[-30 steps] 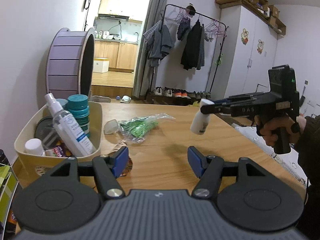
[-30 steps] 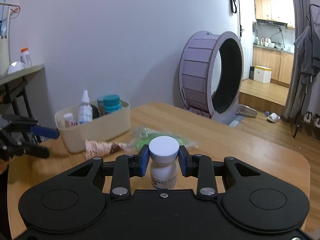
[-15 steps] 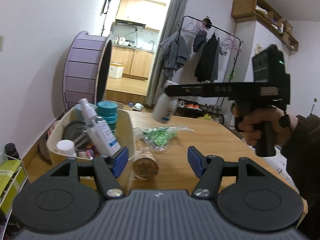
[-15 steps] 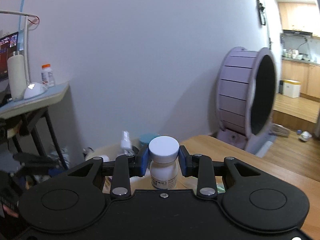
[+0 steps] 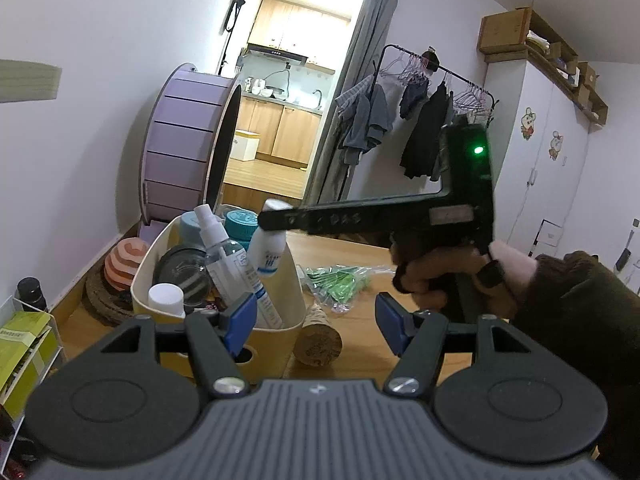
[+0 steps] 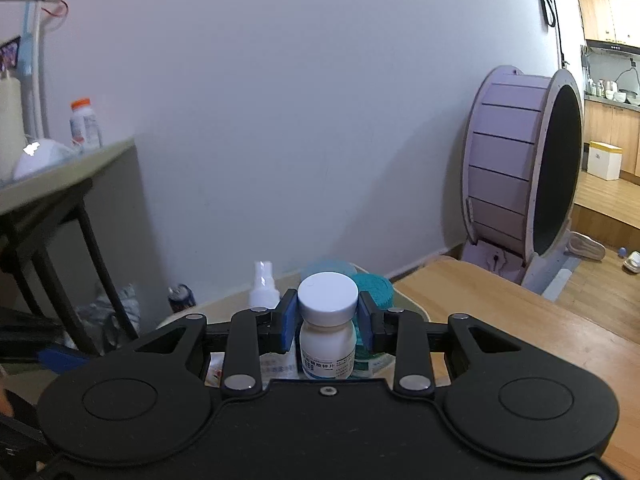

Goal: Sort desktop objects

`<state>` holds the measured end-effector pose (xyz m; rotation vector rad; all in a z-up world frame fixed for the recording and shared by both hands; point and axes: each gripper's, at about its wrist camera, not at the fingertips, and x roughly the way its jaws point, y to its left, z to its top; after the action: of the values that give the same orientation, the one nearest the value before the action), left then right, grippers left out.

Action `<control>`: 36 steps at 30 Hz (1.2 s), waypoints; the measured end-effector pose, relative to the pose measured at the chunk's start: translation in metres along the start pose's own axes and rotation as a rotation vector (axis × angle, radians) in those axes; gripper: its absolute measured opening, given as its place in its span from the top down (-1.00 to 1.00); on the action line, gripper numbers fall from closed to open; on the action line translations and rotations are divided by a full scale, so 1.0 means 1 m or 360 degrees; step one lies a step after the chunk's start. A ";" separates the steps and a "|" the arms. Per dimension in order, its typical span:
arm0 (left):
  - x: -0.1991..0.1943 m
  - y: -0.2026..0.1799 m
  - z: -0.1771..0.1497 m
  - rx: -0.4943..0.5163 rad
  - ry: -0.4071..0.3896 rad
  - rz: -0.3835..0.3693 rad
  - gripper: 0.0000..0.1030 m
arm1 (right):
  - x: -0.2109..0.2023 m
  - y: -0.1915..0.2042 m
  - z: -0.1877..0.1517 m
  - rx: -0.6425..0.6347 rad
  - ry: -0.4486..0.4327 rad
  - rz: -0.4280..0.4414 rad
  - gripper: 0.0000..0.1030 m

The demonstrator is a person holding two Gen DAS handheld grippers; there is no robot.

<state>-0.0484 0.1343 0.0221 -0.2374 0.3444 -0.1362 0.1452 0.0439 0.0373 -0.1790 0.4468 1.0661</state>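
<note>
My right gripper is shut on a small white pill bottle with a white cap, gripped just under the cap. In the left wrist view that pill bottle hangs over the right part of the cream storage bin, held by the right gripper in a person's hand. The bin holds a spray bottle, teal-lidded jars, a dark round tin and a white-capped bottle. My left gripper is open just in front of the bin, nothing between its blue pads.
On the wooden table lie a cork-coloured roll beside the bin and a clear bag of green items. A purple exercise wheel stands behind the bin. A striped ball and a wire rack sit left.
The right gripper carried the pill bottle leftward, from over the table middle to above the bin. The left gripper drew nearer the bin and stayed open.
</note>
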 end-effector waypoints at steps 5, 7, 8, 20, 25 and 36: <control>0.000 0.000 0.000 -0.0005 0.0002 0.0000 -0.25 | 0.004 0.008 -0.002 -0.0039 0.0027 -0.0069 0.18; 0.001 0.000 0.000 -0.0004 0.0005 0.0002 -0.25 | -0.004 0.008 -0.003 -0.0034 0.0005 -0.0083 0.18; 0.001 0.000 0.000 -0.0005 0.0007 0.0002 -0.25 | -0.008 0.008 -0.003 -0.0030 -0.0006 -0.0089 0.18; 0.008 -0.006 -0.001 0.0025 0.0027 -0.0003 -0.25 | -0.075 -0.004 -0.037 0.0005 0.0028 -0.0138 0.18; 0.011 -0.008 -0.002 0.0033 0.0037 0.0006 -0.25 | -0.077 0.001 -0.055 0.0010 0.0082 -0.0105 0.15; 0.012 -0.006 -0.003 0.0032 0.0046 0.0011 -0.25 | -0.063 -0.041 -0.061 0.0076 0.0084 -0.0352 -0.18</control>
<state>-0.0392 0.1258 0.0176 -0.2146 0.3722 -0.1362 0.1392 -0.0478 0.0075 -0.2098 0.4878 0.8347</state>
